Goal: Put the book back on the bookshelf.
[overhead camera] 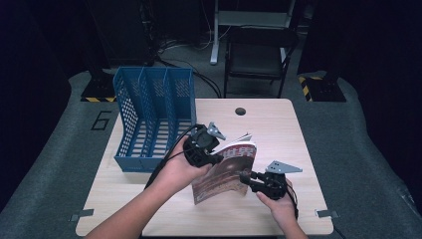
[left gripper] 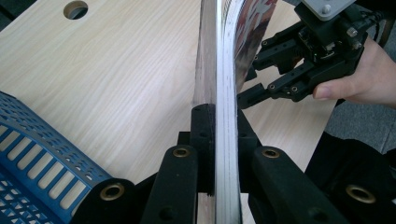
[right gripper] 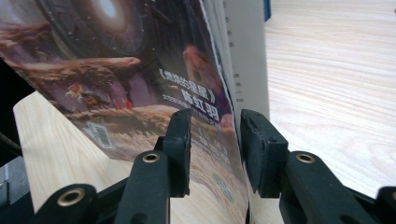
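Magazine (overhead camera: 226,172) stands nearly upright on its lower edge at the near-middle of the table (overhead camera: 278,124), cover facing right and toward the person, long axis running up and slightly far-right. Title block sits at the top edge.

Left gripper (overhead camera: 211,158) is clamped on the magazine at its upper left; the left gripper view shows both pads tight against the page block (left gripper: 226,116), which runs straight up between them. This grip carries the magazine.

Right gripper (overhead camera: 244,177) reaches in from the right at the lower right corner. In the right gripper view its jaws stand partly apart and straddle the cover's edge (right gripper: 205,116): the left pad lies against or very close to the printed cover, the right pad has a visible gap to the pages (so not a firm pinch, as far as I can tell).

Key relation: the blue file holder (overhead camera: 154,117), three upright slots, stands at the far left, just beyond the left hand (overhead camera: 176,172). The left hand is clearly nearer to it. Judgement: the magazine already stands roughly parallel to the dividers, so the coming move looks like a carry left and far into a slot, with the right jaws letting go first.
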Motion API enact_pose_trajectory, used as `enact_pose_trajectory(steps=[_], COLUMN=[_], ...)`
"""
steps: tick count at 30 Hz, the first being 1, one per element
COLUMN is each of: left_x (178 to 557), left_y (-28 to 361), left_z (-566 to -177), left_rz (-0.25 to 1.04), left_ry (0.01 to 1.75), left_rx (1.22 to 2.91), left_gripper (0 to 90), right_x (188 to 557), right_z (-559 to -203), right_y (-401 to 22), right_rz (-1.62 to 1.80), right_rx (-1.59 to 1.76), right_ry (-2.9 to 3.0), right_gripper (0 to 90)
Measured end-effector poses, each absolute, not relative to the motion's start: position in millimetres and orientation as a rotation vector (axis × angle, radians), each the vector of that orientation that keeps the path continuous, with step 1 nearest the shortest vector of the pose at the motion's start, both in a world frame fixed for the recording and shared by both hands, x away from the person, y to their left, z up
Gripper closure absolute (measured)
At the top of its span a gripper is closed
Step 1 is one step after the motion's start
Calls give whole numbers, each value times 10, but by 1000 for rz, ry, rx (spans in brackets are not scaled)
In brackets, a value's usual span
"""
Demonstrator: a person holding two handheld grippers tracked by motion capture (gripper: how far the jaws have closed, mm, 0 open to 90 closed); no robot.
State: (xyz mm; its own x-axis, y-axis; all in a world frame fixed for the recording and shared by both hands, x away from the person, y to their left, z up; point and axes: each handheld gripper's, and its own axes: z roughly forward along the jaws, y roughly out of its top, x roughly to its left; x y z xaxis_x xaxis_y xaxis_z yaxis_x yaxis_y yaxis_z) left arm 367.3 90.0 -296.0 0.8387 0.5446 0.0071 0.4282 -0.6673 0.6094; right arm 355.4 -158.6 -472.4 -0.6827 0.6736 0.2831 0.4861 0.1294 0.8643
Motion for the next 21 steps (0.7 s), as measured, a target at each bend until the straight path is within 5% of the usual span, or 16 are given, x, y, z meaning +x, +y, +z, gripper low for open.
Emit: enact_pose_trajectory(steps=[21], left_x=[3706], left_y=[861], left_z=[-2918], left_rz=[221], left_ry=[724], left_rx=[2462], left_gripper=[838], right_x=[3579], right_z=[-4742], right_y=[-1667], right_rz=[1586], right_rx=[1201], right_ry=[2188], right_gripper=[648])
